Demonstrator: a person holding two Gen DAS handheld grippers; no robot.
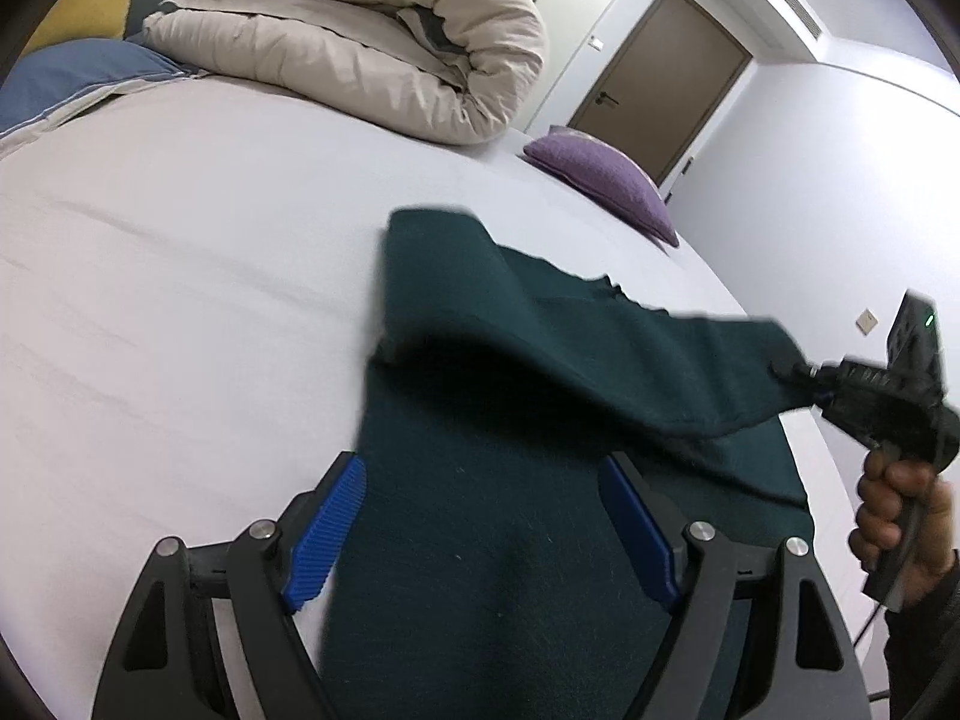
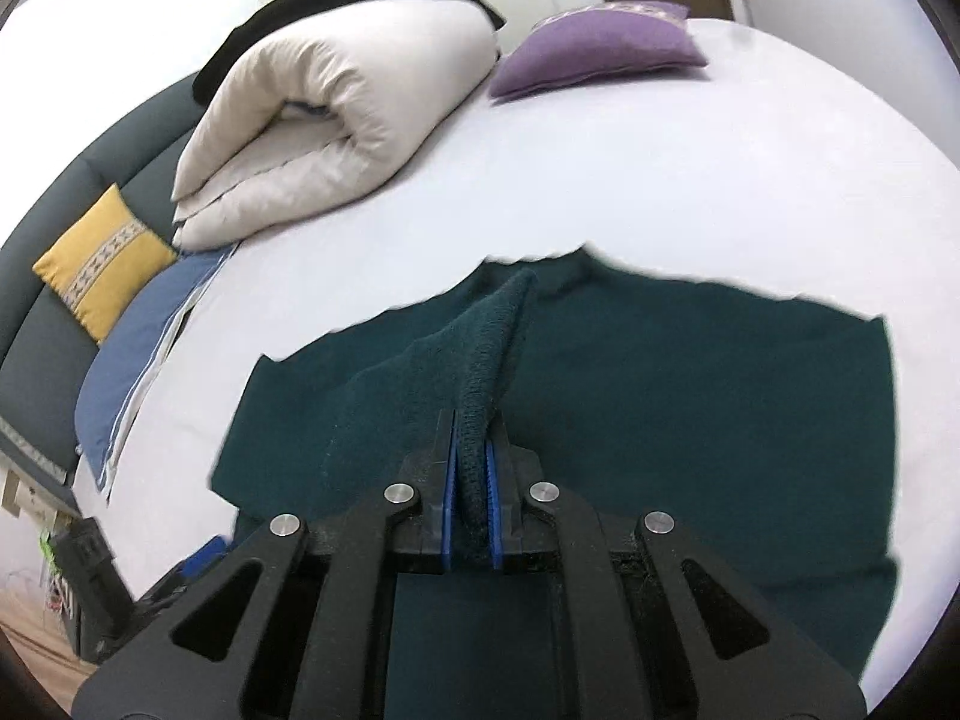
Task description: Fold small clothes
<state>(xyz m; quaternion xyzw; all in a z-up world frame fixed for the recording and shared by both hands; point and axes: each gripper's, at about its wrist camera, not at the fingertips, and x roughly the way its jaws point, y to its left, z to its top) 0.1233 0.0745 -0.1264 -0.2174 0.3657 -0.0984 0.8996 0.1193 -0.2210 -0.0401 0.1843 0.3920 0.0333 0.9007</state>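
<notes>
A dark green knitted garment (image 1: 492,540) lies spread on the white bed sheet (image 1: 180,300). My left gripper (image 1: 480,474) hovers open over the garment's near part, with its blue pads (image 1: 327,534) wide apart and gripping nothing. At the right edge of that view my right gripper (image 1: 804,375), held by a hand (image 1: 894,516), pinches one end of the cloth and lifts it into a raised fold. In the right wrist view the right gripper (image 2: 472,420) is shut on a bunched ridge of the green garment (image 2: 690,390), which rises between the blue pads.
A rolled beige duvet (image 1: 360,42) lies at the back of the bed, a purple cushion (image 1: 606,180) by the far edge. A blue pillow (image 2: 138,354) and a yellow cushion (image 2: 102,258) lie at the left by a dark headboard. A door (image 1: 660,78) stands beyond.
</notes>
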